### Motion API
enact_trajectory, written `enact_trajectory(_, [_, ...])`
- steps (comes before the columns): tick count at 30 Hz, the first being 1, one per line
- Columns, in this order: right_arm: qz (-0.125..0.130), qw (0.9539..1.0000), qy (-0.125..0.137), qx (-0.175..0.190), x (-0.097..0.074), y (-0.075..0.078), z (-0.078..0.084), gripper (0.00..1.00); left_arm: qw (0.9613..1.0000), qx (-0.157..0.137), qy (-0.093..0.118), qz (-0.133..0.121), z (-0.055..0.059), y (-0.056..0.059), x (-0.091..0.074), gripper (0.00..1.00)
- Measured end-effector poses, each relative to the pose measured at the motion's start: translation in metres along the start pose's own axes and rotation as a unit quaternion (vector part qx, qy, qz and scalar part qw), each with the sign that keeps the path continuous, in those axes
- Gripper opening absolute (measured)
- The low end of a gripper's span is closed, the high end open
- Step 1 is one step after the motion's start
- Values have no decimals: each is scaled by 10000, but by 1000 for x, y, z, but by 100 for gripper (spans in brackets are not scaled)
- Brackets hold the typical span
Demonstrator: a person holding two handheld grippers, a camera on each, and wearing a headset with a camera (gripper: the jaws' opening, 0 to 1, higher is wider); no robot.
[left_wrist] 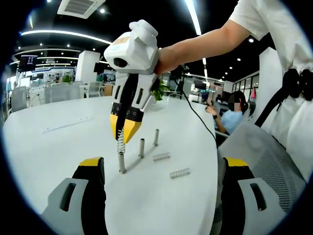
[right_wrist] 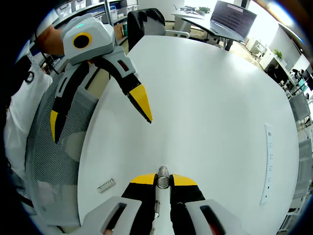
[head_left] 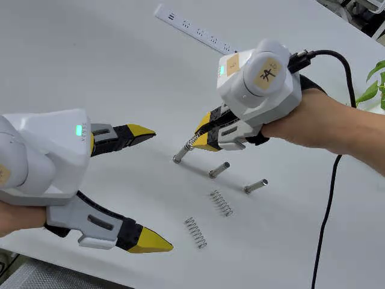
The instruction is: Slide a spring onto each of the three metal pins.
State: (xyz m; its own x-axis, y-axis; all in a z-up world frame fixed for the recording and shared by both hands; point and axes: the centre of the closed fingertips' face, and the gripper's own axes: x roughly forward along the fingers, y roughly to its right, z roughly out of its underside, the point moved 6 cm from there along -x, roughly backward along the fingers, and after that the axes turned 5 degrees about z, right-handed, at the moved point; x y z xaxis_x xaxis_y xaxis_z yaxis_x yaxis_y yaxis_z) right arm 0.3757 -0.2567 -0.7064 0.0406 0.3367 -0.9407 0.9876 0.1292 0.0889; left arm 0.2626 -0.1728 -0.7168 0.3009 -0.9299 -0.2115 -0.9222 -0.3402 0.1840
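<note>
The right gripper, jaws pinched on a spring, holds it upright directly above the leftmost pin mid-worktop, while the empty, wide-open left gripper hovers well apart

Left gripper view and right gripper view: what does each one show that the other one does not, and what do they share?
Left gripper view: three upright metal pins, two loose springs, a seated person.

Right gripper view: a power strip, a laptop.

Shared: the white table, the open left gripper, the right gripper shut on the held spring, and one of the loose springs.
</note>
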Motion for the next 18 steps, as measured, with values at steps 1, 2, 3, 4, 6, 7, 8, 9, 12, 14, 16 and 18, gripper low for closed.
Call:
enact_trajectory(1, [-4,10000,-3,-2,1,0,0,6,10000,6,0,-4,0,0,0,99])
enact_trajectory(2, [-2,10000,-9,-8,1,0,0,6,10000,4,3,-3,0,0,0,99])
enact_trajectory(3, [-9,10000,-10,-3,2,0,0,6,10000,-5,8,-1,0,0,0,99])
enact_trajectory(4, [-19,10000,-8,1,2,-1,0,6,10000,-1,9,-4,0,0,0,99])
enact_trajectory(6, [-29,10000,-14,-6,3,-1,0,6,10000,-15,9,-8,1,-1,0,99])
enact_trajectory(7, [-37,10000,-15,-4,3,-1,0,6,10000,-17,5,-7,1,-1,0,99])
enact_trajectory(8, [-42,10000,-18,-5,4,-1,1,6,10000,-11,1,-8,1,-1,0,99])
enact_trajectory(9, [-44,10000,-18,-21,6,0,1,6,10000,-12,7,-4,1,-1,0,99])
enact_trajectory(12, [-54,10000,-4,1,7,0,1,6,10000,-20,-3,-6,2,-1,0,99])
enact_trajectory(14, [-66,10000,-9,-9,8,0,1,6,10000,-18,2,-3,1,-1,0,99])
enact_trajectory(16, [-69,10000,-15,-18,9,0,1,6,10000,-19,3,0,2,-1,0,99])
enact_trajectory(18, [-71,10000,-7,-3,10,0,1,6,10000,-32,8,5,2,0,0,99])
